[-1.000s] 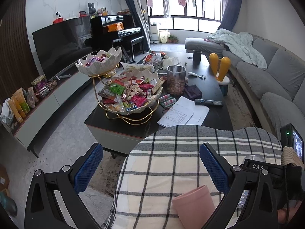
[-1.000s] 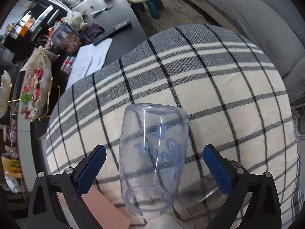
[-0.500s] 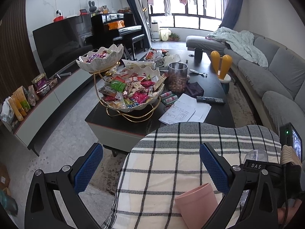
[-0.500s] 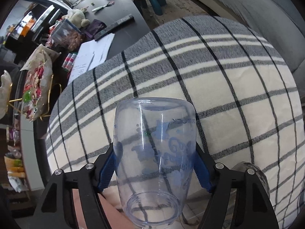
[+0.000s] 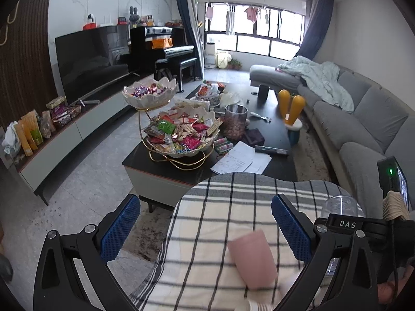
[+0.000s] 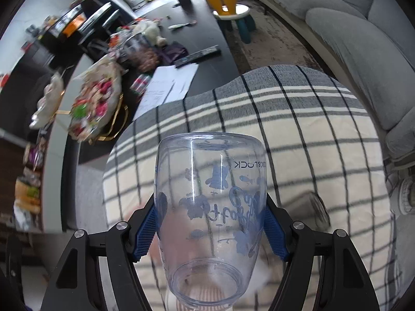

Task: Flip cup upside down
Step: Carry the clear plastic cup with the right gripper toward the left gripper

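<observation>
A clear plastic cup (image 6: 211, 207) with blue drawings and upside-down lettering sits between the blue pads of my right gripper (image 6: 210, 226), which is shut on its sides. Its closed base points away and its open mouth faces the camera. It is held above the plaid-covered table (image 6: 298, 119). The same cup's top (image 5: 340, 205) shows at the right of the left wrist view, behind the right gripper's body. My left gripper (image 5: 207, 226) is open and empty over the plaid cloth (image 5: 220, 207). A pink cup (image 5: 253, 258) rests on the cloth near its right finger (image 5: 291, 228).
A dark coffee table (image 5: 259, 171) beyond the plaid table carries a two-tier snack stand (image 5: 179, 132), a jar (image 5: 234, 124), papers (image 5: 241, 158) and a remote. A grey sofa (image 5: 363, 129) runs along the right. A TV cabinet (image 5: 77, 127) lines the left wall.
My right gripper closed on the clear cup and lifted it, tilting upward so more of the room shows. The left gripper moved slightly; the pink cup now sits further in between its fingers.
</observation>
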Tool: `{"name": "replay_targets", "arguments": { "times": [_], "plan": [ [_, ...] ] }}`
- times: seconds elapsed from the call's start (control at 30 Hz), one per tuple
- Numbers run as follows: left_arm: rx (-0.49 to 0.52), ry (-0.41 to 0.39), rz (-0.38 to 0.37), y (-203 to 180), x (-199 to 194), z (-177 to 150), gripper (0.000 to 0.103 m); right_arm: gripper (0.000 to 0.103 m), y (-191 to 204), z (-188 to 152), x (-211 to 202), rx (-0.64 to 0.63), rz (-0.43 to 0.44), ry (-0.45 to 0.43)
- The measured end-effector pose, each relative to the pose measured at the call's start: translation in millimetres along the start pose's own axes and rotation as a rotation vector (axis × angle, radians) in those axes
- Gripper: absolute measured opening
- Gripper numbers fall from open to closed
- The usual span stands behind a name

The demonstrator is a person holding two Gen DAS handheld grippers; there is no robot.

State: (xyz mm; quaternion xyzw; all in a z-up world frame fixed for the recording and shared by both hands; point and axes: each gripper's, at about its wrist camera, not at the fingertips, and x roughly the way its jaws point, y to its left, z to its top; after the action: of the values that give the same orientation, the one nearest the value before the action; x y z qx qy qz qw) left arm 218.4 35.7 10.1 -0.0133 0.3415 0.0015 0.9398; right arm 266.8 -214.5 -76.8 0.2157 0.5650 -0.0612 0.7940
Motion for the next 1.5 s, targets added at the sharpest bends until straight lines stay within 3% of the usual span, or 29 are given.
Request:
{"name": "replay_targets", "arguments": {
  "times": [0.37,0.6,0.9,1.3,1.4,1.5],
  "plan": [
    [-0.006,0.101,-0.025,18.2,-76.4,-73.4,0.103,0.072,-13.8,-111.3,-37.1,-0.073,0.059,0.125],
    [0.019,0.127,-0.002,42.1,-107.0,-114.4,0.103,0.072,-4.0,-179.0,-15.1,-0.095,0.101,0.232],
    [0.027,0.207,0.051,79.4,-99.7,-165.1,0.103,0.072,14.5,-241.1,35.8,-0.113,0.103,0.328],
    [0.036,0.258,0.046,83.2,-90.1,-194.0,0.103,0.073,17.7,-264.5,57.1,-0.161,0.044,0.302],
    [0.037,0.259,0.041,82.8,-92.1,-193.1,0.103,0.085,18.5,-265.1,51.3,-0.158,0.054,0.286],
    [0.035,0.264,0.038,81.6,-94.7,-190.1,0.103,0.086,24.1,-265.5,42.2,-0.154,0.064,0.256]
  ]
}}
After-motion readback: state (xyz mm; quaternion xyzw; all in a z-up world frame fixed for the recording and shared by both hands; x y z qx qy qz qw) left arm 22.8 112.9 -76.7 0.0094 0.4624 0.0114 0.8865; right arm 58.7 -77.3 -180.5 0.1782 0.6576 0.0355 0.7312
